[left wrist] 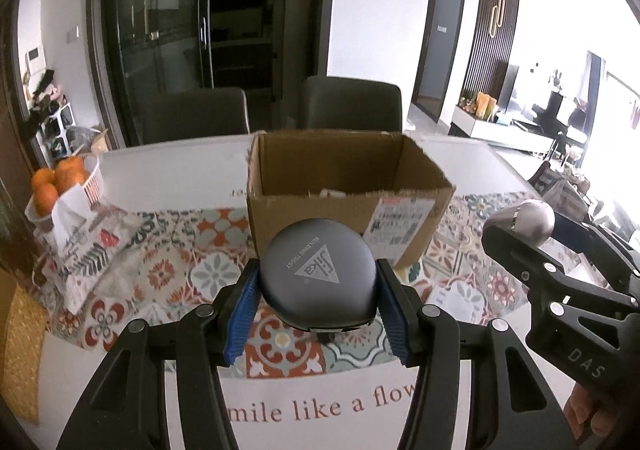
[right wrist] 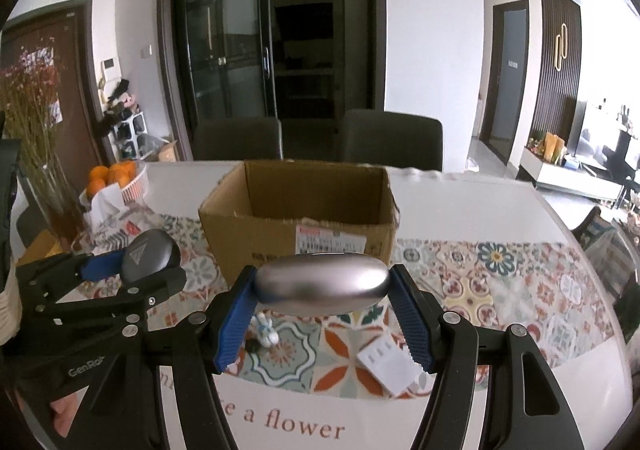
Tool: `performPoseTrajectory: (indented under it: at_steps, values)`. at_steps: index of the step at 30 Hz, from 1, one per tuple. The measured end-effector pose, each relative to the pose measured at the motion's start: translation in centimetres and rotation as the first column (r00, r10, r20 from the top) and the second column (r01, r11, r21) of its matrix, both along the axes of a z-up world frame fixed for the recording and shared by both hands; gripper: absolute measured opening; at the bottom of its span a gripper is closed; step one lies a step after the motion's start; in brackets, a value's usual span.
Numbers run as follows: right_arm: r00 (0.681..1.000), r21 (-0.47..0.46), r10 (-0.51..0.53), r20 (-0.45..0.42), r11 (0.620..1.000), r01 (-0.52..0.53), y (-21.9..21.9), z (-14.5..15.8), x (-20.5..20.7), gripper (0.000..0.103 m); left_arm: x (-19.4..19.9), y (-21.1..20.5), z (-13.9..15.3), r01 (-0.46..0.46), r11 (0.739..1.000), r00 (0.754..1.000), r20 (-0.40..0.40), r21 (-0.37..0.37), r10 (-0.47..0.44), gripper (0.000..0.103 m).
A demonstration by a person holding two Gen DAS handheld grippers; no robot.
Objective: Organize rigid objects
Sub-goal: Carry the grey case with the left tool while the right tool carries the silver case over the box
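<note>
1. Far left: white basket (left wrist: 95, 179) w/ oranges (left wrist: 56, 180) on the surface (left wrist: 168, 158), next to a patterned pouch (left wrist: 86, 250). Dried flowers (right wrist: 28, 98) show at the left edge in the right wrist view.
2. Left gripper (left wrist: 318, 284): closed down on a dark grey round case (left wrist: 318, 274), blue pads (left wrist: 240, 314) pressed on both its sides. Case has a triangle logo on top and is held up off the patterned runner (left wrist: 176, 270), just near of the box. Same gripper seen from the side in the right wrist view (right wrist: 150, 260), case (right wrist: 150, 256) clamped in it.
3. Centre: open cardboard box (left wrist: 348, 186) on the runner, shipping label (left wrist: 404, 220) on its near wall. Sth small and pale inside, can't tell what. Two dark chairs (left wrist: 196, 114) behind the surface's far edge.
4. Right gripper (right wrist: 322, 286): clamped on a smooth silver oval object (right wrist: 322, 284), gripped at both ends, held above the runner, just near of the box (right wrist: 296, 210). In the left wrist view it sits right of the case, well apart (left wrist: 520, 222).
5. Under the right gripper: small white-blue figurine (right wrist: 266, 330) and a white card (right wrist: 390, 364) lying on the runner.
6. Near edge: surface printed w/ text "like a flower" (right wrist: 296, 422).
</note>
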State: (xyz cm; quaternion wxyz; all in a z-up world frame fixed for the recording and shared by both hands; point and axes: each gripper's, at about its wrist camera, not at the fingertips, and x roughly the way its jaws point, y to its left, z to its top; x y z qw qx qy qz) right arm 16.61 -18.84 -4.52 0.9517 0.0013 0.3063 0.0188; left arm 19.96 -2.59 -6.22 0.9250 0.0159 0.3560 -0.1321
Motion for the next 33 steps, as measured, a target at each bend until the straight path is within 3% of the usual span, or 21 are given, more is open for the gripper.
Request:
performPoseTrajectory:
  at_steps: [13,33]
  values:
    - [0.999,0.011,0.003,0.053,1.0,-0.004,-0.2,3.4,3.6,0.066,3.2,-0.3,4.3,0.031,0.999,0.995,0.095,0.043,-0.035,0.055]
    - [0.999,0.019,0.032,-0.04,0.999,-0.032,-1.1,4.0,13.1,0.066,11.4,-2.4,5.0,0.088,0.992,0.996,0.016,0.085,-0.09,0.055]
